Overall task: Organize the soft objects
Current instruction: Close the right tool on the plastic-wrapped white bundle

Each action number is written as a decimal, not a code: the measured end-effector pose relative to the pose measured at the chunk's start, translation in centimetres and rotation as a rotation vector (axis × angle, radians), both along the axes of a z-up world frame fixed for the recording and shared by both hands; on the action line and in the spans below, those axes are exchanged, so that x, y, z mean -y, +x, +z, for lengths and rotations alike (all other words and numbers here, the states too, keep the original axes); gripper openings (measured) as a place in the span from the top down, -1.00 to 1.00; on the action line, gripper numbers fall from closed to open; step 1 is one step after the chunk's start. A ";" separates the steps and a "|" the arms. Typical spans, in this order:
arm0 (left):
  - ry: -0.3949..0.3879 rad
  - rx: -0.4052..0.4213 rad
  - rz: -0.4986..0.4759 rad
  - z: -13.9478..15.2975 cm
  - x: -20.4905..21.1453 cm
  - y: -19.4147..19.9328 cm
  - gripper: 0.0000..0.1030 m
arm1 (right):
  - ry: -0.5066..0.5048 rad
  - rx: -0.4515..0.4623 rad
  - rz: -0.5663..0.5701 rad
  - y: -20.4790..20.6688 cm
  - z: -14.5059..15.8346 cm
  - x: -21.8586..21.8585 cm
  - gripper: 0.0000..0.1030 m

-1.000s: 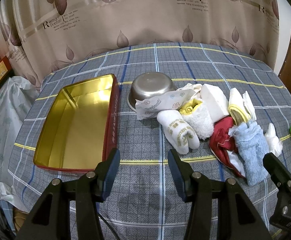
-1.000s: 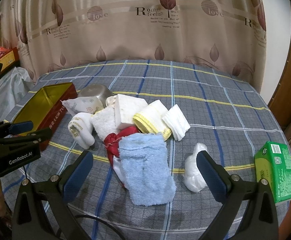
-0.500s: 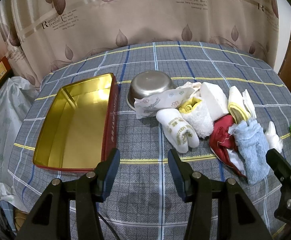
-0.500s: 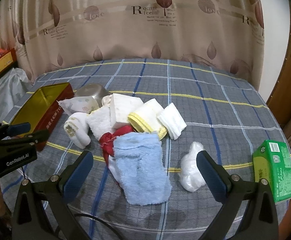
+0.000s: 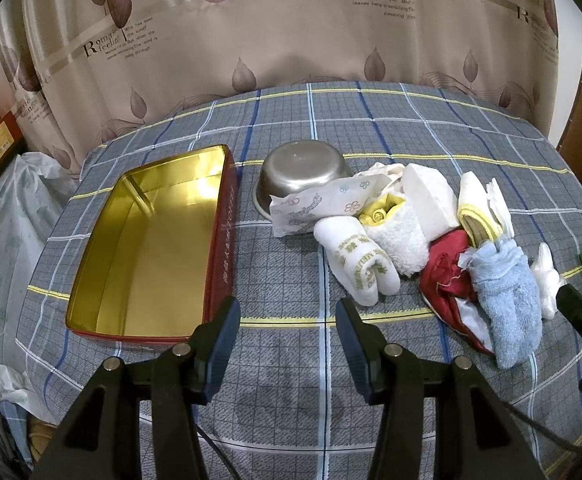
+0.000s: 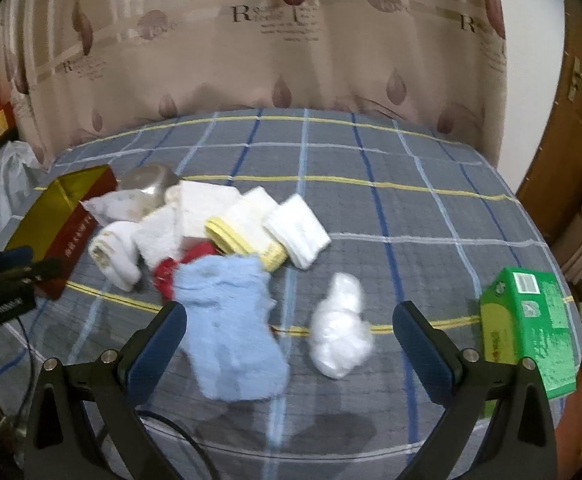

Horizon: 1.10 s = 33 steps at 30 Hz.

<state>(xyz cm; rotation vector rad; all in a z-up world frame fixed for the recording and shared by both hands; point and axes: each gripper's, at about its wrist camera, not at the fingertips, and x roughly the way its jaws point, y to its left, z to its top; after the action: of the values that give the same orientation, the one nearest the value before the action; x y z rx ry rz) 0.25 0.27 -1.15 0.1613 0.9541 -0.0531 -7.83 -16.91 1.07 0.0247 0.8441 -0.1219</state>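
Left gripper [image 5: 287, 326] hangs over bare plaid tablecloth [image 5: 291, 380], jaws spread, nothing between the pads. Right gripper [image 6: 289, 334] is likewise released, jaws wide apart, nothing gripped. In the right wrist view its pads flank the blue towel [image 6: 231, 328] and the white plastic wad [image 6: 341, 338]; whether they touch the cloth is hard to say, since that frame is motion-blurred.

Layout from the left wrist view, clock directions taken from frame centre:
- Gold-lined red tin [image 5: 151, 248] at 9 o'clock, open and empty, long side running front to back.
- Steel bowl [image 5: 301, 170] at 12 o'clock, just right of the tin's far corner, standing upright.
- Printed white cloth [image 5: 323, 202] draped over the bowl's near rim.
- Soft pile at 2 to 3 o'clock: lettered white sock [image 5: 357, 266] nearest the left gripper, touching a fluffy white towel [image 5: 399, 238]; a yellow item [image 5: 379, 210] is tucked behind that towel.
- Folded white cloth [image 5: 431, 196] leans on the pile's far side, yellow-edged cloth [image 5: 477, 212] to its right.
- Red cloth [image 5: 445, 270] lies under the blue towel, which runs toward 4 o'clock.
- Green box [image 6: 531, 324] at 3 o'clock in the right wrist view, near the table edge (well apart from the pile).

No soft items are in the tin. The small folded white cloth [image 6: 297, 230] sits at the pile's right edge, touching the yellow-edged one.
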 end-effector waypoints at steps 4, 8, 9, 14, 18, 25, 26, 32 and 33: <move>0.000 -0.004 0.004 0.0 -0.1 0.2 0.01 | -0.012 -0.021 -0.026 -0.4 -0.6 1.4 -0.99; 0.002 -0.009 0.009 -0.1 -0.3 0.4 0.01 | -0.013 -0.037 -0.045 -0.5 -1.1 2.5 -0.99; 0.002 -0.009 0.009 -0.1 -0.3 0.5 0.01 | -0.010 -0.042 -0.050 -0.4 -1.3 2.8 -0.99; 0.000 -0.006 0.016 0.0 -0.6 0.7 0.01 | 0.018 -0.071 -0.075 0.6 -2.1 4.1 -0.78; 0.000 -0.008 0.028 0.0 -1.1 1.1 0.01 | 0.021 -0.115 -0.072 1.7 -3.1 4.8 -0.49; -0.005 -0.023 0.050 -0.2 -2.2 1.9 0.01 | 0.025 -0.166 -0.046 3.1 -5.0 4.9 -0.43; -0.011 -0.022 0.051 -0.2 -2.4 1.9 0.01 | 0.026 -0.170 -0.045 3.2 -5.3 4.8 -0.43; -0.020 -0.018 0.033 0.3 -2.6 2.3 0.01 | 0.050 -0.208 -0.026 3.6 -6.6 4.9 -0.22; -0.022 -0.022 0.030 0.3 -2.5 2.5 0.01 | 0.062 -0.213 -0.026 3.6 -6.8 5.0 -0.11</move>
<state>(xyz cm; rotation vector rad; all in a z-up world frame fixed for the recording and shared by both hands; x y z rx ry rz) 2.70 2.79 -0.88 0.1260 0.9778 -0.0375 -4.23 -21.94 -5.74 0.0819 1.0601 -0.1242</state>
